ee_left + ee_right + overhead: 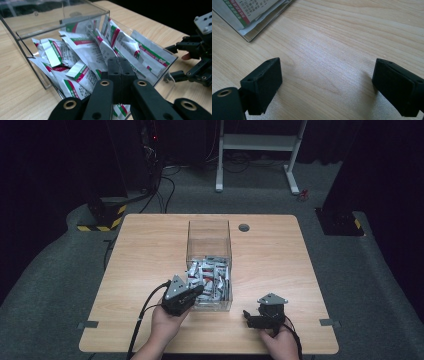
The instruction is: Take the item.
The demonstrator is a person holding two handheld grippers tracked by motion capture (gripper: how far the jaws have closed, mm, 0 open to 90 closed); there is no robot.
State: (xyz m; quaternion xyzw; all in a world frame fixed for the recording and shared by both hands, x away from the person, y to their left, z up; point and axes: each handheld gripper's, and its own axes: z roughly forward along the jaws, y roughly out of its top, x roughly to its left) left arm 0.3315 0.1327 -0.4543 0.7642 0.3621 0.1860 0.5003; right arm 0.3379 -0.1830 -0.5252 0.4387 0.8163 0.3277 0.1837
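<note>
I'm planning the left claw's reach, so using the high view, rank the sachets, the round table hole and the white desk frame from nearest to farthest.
1. Sachets, in the clear box beside the left claw.
2. Round table hole, near the far table edge.
3. White desk frame, on the floor beyond the table.

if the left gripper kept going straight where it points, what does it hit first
Most likely the sachets heaped in the clear box: the shut left gripper points straight at them, though depth is hard to judge.

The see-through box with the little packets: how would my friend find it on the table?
Find the wooden table. In its middle stands a clear plastic box, its near half heaped with white packets striped red and green. Nothing else there is transparent; the black left gripper hangs at its near edge.
</note>
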